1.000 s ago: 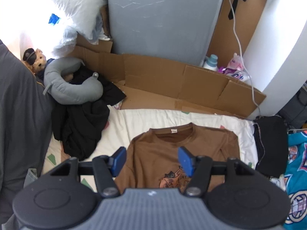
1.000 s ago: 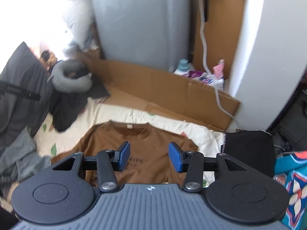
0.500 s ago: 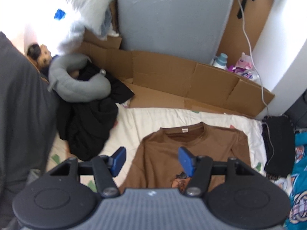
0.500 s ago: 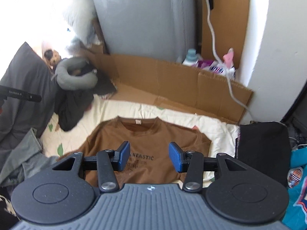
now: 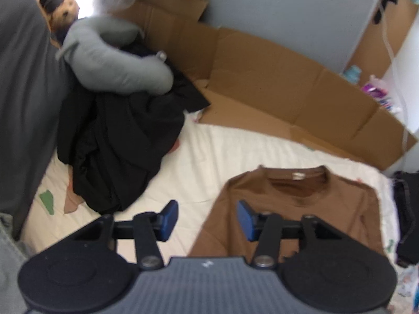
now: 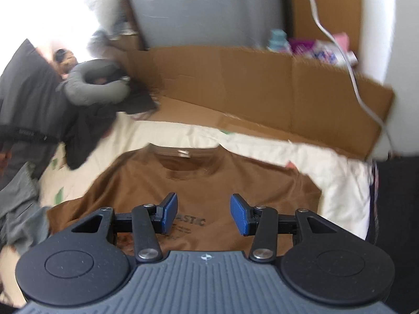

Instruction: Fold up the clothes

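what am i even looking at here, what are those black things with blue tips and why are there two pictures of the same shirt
Those are two handheld grippers, one in each of a person's hands; there is no robot arm. Each carries a wide-angle camera looking forward along its two fingers, so each picture is one gripper's own view. The left gripper and the right gripper are both open and hold nothing. Below them a brown t-shirt lies spread flat, front up, on a cream sheet. Off to the side sit a heap of black clothes, topped by a grey neck pillow. Flattened cardboard lines the wall behind.
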Demonstrator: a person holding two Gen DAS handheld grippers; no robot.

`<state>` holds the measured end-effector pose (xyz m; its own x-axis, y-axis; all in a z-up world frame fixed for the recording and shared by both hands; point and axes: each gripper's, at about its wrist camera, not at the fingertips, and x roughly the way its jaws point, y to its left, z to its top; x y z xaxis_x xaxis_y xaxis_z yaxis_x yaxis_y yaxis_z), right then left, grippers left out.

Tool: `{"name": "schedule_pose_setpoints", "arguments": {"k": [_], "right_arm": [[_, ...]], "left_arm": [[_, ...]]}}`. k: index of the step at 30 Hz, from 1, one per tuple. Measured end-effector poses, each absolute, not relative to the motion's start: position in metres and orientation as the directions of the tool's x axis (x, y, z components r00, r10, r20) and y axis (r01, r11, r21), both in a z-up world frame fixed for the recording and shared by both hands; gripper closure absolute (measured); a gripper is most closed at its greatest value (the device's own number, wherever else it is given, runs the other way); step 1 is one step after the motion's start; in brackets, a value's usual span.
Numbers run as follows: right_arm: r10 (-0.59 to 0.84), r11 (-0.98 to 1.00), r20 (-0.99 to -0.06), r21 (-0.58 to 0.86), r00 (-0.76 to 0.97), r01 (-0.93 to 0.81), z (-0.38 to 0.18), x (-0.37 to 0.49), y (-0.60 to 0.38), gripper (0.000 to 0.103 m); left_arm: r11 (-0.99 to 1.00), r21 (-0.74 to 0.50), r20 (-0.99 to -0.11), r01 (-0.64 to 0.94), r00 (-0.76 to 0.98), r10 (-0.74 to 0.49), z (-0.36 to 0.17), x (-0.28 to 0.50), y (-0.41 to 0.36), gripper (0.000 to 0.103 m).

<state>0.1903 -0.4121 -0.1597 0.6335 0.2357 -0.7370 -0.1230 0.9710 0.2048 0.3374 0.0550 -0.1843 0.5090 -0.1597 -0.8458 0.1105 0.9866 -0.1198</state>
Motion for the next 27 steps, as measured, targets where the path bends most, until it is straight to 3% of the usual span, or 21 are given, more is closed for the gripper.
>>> {"name": "schedule_pose_setpoints", "arguments": {"k": [3, 10, 13, 19, 27], "right_arm": [[0.219, 0.975, -0.730, 0.183, 0.647, -0.124, -0.188, 0.187, -0.411, 0.051], [0.206, 0.978, -0.755, 0.145, 0.622, -0.148, -0.230, 0.186, -0.414, 0.051], [0.196, 0.979, -0.768, 0.117, 0.610, -0.168, -0.242, 0.185, -0.412, 0.051], [0.213, 0.977, -0.758, 0.153, 0.616, -0.149, -0.258, 0.187, -0.410, 0.051], [0.242, 0.969, -0.768, 0.160, 0.592, -0.189, -0.266, 0.179, -0.402, 0.050]], "left_arm": [[0.988, -0.104, -0.856, 0.111, 0.496, -0.146, -0.222, 0.348, 0.058, 0.056], [0.991, -0.056, -0.891, 0.120, 0.442, -0.104, -0.302, 0.374, 0.063, 0.070], [0.991, -0.046, -0.894, 0.126, 0.438, -0.097, -0.322, 0.382, 0.061, 0.070], [0.985, -0.035, -0.888, 0.170, 0.447, -0.109, -0.343, 0.384, 0.052, 0.070], [0.971, -0.075, -0.860, 0.226, 0.478, -0.178, -0.332, 0.358, 0.038, 0.069]]}}
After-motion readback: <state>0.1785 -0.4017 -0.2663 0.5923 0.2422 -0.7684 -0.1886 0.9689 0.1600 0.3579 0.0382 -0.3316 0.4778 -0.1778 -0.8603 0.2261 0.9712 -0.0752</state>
